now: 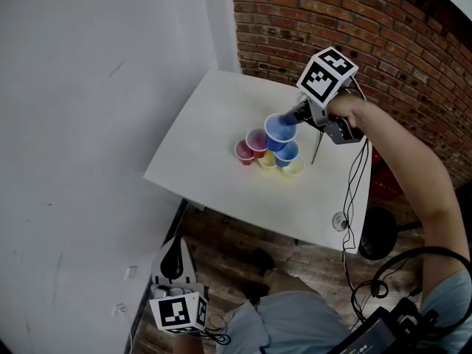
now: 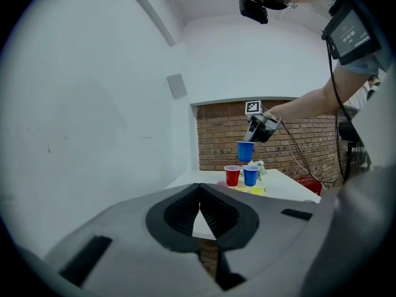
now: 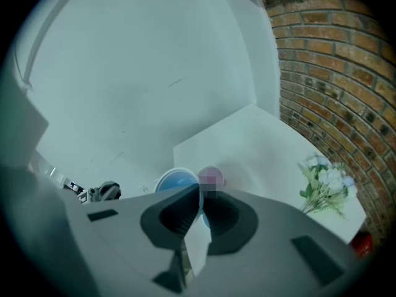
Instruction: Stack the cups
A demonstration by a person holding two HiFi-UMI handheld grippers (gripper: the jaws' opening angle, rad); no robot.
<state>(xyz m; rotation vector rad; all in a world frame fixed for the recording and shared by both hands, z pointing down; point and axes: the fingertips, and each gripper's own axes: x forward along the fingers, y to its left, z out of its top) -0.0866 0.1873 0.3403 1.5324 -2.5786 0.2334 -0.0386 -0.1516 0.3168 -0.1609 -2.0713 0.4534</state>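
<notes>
The blue plastic cup (image 1: 280, 129) is in the air, its rim pinched between the fingers of your right gripper (image 1: 296, 115). It sits just above the cluster of red, blue and yellow plastic cups (image 1: 265, 155) standing on the white bench (image 1: 214, 131). Your left gripper (image 2: 199, 189) is low, off the bench and well apart from the cups, its fingers pressed together on nothing.

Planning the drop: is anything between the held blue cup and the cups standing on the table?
Nothing visible does. The blue cup, pinched in the right hand-held gripper, hangs above the table cups with only air between.
</notes>
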